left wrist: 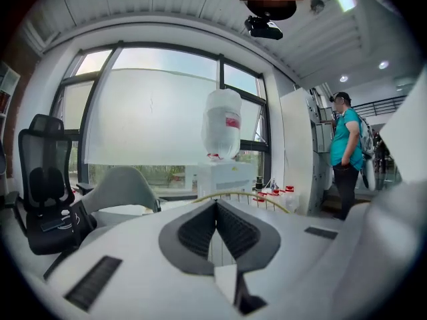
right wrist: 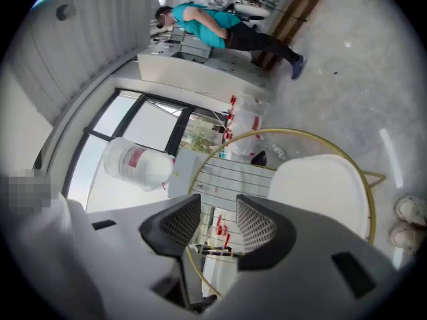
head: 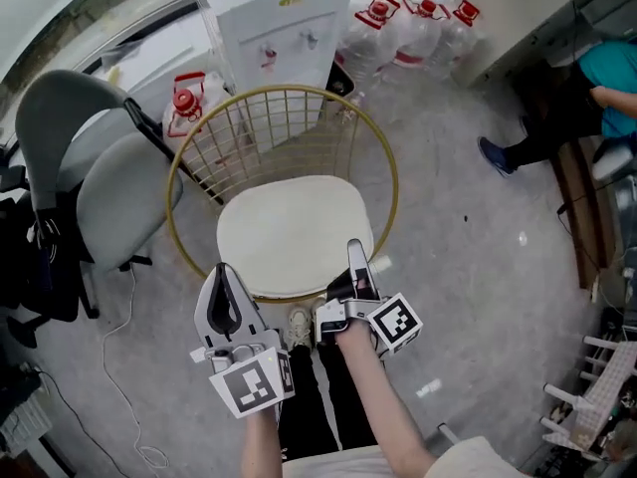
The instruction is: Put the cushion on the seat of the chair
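Observation:
A white cushion (head: 294, 232) lies flat on the seat of the gold wire chair (head: 284, 93), filling the seat. Both grippers hover just in front of the chair's near edge, touching nothing. My left gripper (head: 223, 269) is on the left with its jaws closed tip to tip and nothing in them; in the left gripper view (left wrist: 215, 204) it points level over the chair's rim (left wrist: 233, 195). My right gripper (head: 354, 249) stands open and empty. The right gripper view shows a clear gap between the pads (right wrist: 217, 209), with the cushion (right wrist: 327, 185) and the wire back (right wrist: 230, 175) beyond.
A grey office chair (head: 100, 167) stands left of the wire chair, and a black chair (left wrist: 43, 179) is further left. Behind are a white water dispenser (head: 279, 23) and several water bottles (head: 398, 28). A person in a teal top (head: 597, 88) stands at the far right.

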`<action>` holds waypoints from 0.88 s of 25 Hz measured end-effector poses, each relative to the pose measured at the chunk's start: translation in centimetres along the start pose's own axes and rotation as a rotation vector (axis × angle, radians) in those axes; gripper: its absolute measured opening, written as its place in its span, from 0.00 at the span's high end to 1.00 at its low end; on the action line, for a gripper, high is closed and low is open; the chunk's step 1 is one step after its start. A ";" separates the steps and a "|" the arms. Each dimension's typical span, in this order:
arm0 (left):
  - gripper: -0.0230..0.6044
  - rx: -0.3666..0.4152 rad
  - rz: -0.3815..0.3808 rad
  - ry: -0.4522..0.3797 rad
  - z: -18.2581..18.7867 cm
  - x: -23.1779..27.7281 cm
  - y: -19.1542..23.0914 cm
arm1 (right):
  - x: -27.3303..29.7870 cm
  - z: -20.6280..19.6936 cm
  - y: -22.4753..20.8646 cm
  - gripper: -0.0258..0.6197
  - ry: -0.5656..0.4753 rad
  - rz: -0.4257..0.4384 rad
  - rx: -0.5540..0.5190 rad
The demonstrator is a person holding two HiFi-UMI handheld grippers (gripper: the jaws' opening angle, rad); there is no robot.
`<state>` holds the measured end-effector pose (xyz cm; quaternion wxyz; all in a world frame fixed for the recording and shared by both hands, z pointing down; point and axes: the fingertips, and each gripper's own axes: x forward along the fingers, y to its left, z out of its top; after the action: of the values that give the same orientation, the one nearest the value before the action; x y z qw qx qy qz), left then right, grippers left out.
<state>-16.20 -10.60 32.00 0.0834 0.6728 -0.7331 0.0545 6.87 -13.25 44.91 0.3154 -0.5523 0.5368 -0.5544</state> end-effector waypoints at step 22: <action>0.94 -0.071 -0.243 -0.383 31.0 -4.1 -7.5 | -11.8 6.2 46.0 0.89 -0.384 0.540 -1.081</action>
<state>-9.94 -13.25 0.61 -0.0277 0.7509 -0.6506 -0.1103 3.87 -14.01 -2.91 0.2114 -0.5684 0.7951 0.0032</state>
